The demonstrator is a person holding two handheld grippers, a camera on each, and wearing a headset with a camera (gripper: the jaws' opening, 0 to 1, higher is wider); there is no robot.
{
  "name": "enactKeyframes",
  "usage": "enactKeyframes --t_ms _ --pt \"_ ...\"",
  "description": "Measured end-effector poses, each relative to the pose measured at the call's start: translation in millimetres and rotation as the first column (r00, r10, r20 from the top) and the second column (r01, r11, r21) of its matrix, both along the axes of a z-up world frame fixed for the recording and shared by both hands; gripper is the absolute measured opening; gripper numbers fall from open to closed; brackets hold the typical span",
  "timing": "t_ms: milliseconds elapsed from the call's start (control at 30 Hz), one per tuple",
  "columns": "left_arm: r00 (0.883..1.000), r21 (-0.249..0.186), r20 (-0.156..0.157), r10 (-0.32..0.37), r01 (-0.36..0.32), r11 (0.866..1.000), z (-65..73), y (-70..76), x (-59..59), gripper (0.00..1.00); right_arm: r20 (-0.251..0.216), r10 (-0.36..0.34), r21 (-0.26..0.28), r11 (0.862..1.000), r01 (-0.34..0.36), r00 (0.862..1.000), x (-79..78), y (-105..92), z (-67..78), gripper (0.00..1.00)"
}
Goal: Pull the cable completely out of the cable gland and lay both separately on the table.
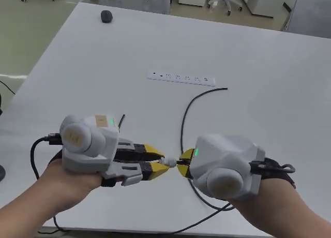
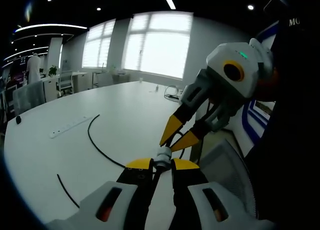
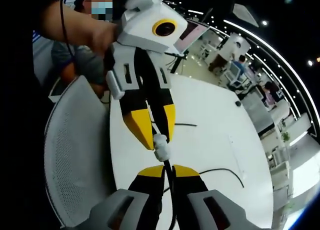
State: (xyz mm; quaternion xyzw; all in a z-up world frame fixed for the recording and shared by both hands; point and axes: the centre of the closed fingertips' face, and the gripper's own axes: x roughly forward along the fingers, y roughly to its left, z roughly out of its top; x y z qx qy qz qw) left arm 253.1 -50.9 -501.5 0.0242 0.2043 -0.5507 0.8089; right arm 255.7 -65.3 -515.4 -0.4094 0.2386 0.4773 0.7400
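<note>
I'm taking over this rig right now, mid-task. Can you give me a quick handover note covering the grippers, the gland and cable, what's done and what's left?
Left gripper: shut on the white cable gland, held above the table near the person's edge.
Right gripper: shut on the black cable just behind the gland; the rest of the cable trails across the table.
Done: both parts gripped, jaws nearly tip to tip.
Left: the cable does not look out of the gland yet. Pull it fully out, then lay the two down apart.
</note>
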Motion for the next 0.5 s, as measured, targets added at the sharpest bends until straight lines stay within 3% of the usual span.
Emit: enactKeyframes --t_ms 233,500 --pt "1.000 0.003 0.002 -0.003 0.003 1.000 -1.1 -0.2 -0.1 0.15 -0.021 -0.058 0.003 0.998 0.058 0.998 4.9 -11.3 -4.1 0.00" --pt "1.000 0.002 0.004 0.000 0.000 1.000 -0.4 2.4 1.0 0.15 -0.045 -0.141 0.043 0.989 0.143 0.989 10.3 -22.2 -6.4 0.00"
